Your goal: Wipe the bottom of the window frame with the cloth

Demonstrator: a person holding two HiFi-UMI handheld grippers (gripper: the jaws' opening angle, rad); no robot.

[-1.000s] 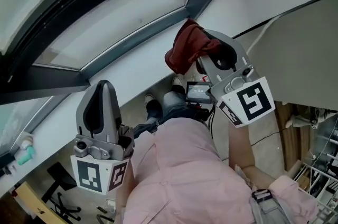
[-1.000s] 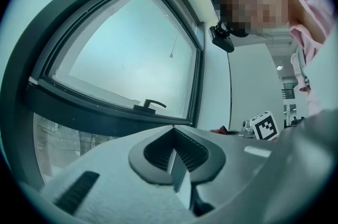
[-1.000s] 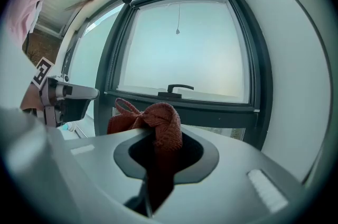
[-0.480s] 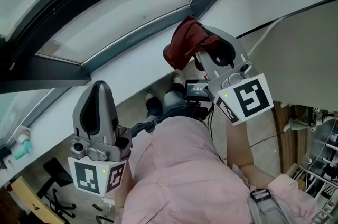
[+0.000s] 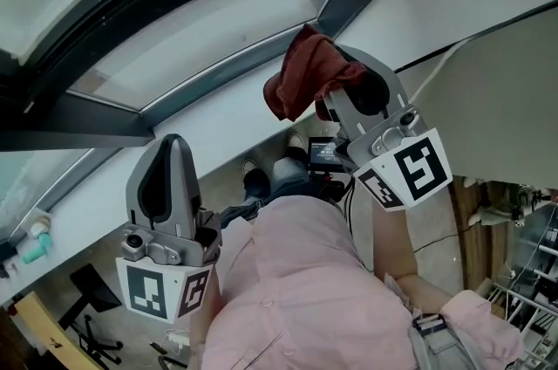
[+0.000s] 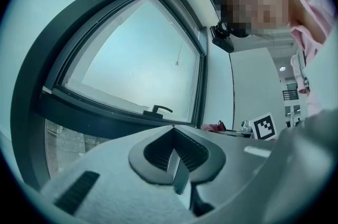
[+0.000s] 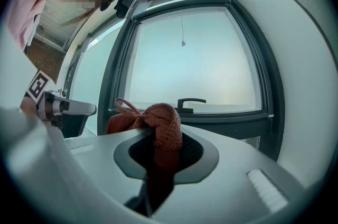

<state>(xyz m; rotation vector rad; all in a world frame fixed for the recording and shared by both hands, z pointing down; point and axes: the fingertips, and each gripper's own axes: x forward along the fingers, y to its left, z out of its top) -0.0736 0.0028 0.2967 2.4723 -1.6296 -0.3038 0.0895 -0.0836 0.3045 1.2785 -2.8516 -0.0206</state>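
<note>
Left gripper (image 5: 168, 152) hangs low on the near left, jaws pinched together with nothing in them. Right gripper (image 5: 342, 94) is farther up, clamped on the red cloth (image 5: 301, 78), which sits bunched right by the window frame (image 5: 218, 67) bottom rail, near its right corner.

No word, brand or number can be read anywhere. The only printed signs are black-and-white square markers, which carry block patterns and no letters. One marker (image 5: 411, 169) sits on the upward face of the right gripper's (image 5: 336, 98) cube. Two more markers (image 5: 146, 290) sit on adjoining faces of the left gripper's (image 5: 170, 143) cube. A small lit screen (image 5: 324, 153) just beside the right gripper's cube shows lines of print too small to read.
</note>
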